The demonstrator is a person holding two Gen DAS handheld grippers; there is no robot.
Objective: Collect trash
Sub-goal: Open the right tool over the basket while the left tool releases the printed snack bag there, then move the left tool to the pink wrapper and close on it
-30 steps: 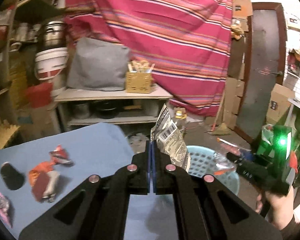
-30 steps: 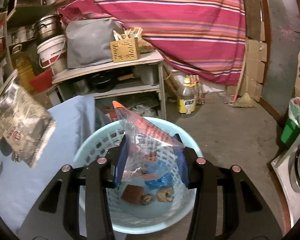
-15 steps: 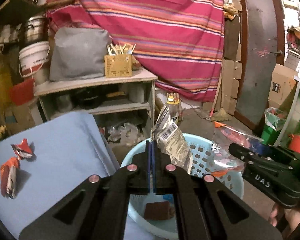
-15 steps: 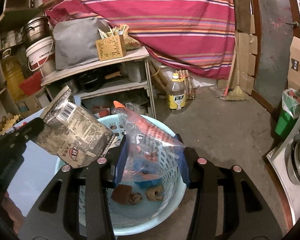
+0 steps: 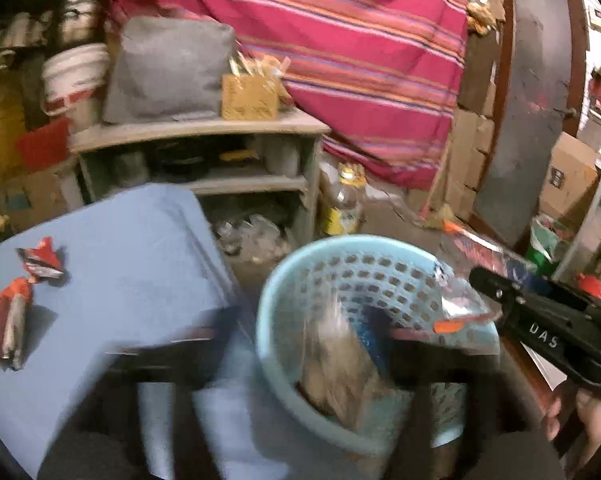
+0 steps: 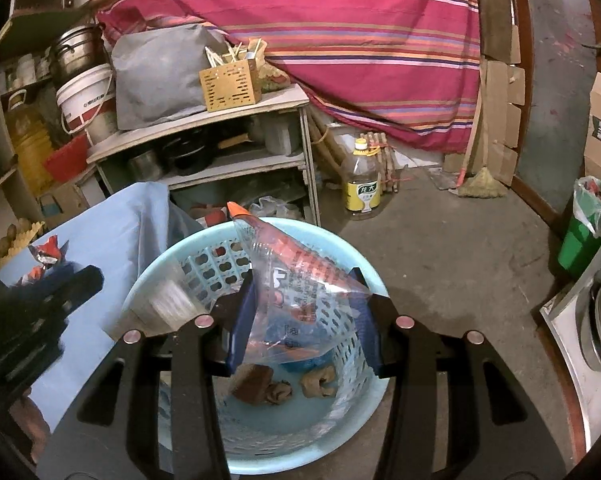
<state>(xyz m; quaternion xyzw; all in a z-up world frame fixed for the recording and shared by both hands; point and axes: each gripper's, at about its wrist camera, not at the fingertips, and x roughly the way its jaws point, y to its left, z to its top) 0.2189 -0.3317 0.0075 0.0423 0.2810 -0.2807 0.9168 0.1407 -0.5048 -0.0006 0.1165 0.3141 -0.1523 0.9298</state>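
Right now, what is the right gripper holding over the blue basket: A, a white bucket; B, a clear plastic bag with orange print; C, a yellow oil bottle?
B: the right gripper pinches the clear plastic bag above the blue basket.

Left hand-held gripper just opening

silver wrapper blurred inside blue basket

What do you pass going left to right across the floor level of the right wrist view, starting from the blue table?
Blue-covered table → light blue laundry basket → oil bottle → straw broom → green bin with a plastic liner.
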